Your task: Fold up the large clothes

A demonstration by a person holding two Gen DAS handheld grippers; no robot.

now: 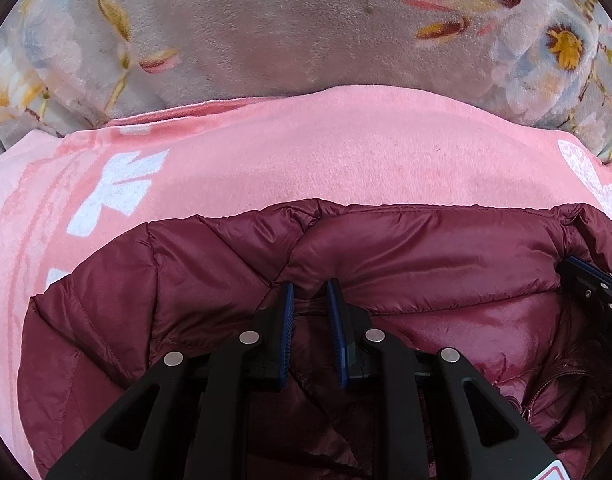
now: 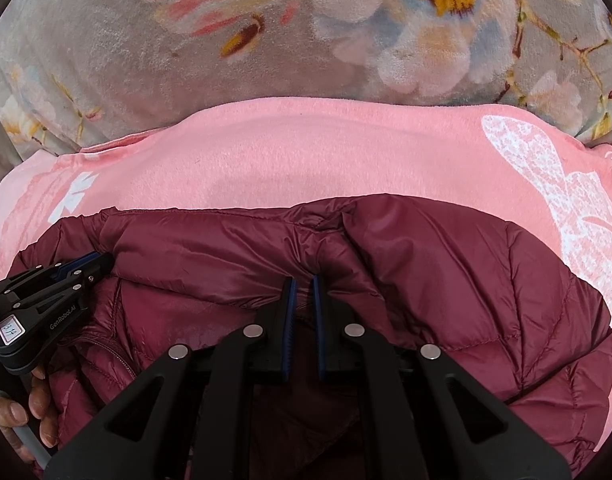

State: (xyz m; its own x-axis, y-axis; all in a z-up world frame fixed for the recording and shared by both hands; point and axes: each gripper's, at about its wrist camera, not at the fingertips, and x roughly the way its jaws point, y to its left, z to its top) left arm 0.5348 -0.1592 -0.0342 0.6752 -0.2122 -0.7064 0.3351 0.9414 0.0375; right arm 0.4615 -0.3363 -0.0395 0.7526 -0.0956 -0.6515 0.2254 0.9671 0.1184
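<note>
A home setting is shown here, most likely a bedroom. A plush grey blanket [image 2: 154, 80] printed with large flowers is spread across the background, and a soft pink fleece blanket [image 2: 306, 148] with white motifs is laid over it. A bed is suggested by this layered bedding; the frame itself cannot be seen.

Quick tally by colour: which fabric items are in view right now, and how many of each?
Maroon: 1, the puffer jacket
Pink: 1, the pink blanket under it
Grey floral: 1, the floral blanket behind
Total: 3
</note>
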